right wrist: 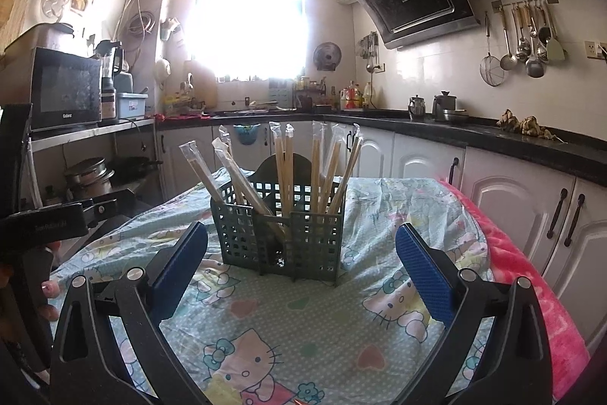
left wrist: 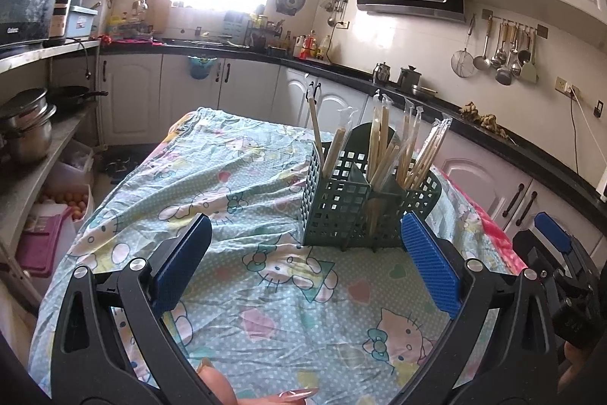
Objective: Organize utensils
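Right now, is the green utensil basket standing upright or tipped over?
Upright. The green basket stands flat on the tablecloth, and the wrapped chopsticks stick up out of its open top.

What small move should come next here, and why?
Probably pull both claws back: the left claw and right claw are open and empty, and every wrapped chopstick in view already stands in the green basket; none lies on the cloth.

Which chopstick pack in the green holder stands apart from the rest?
The wrapped chopstick pair at the far left corner of the green holder, upright beside one shorter pack; the others crowd the right compartments.
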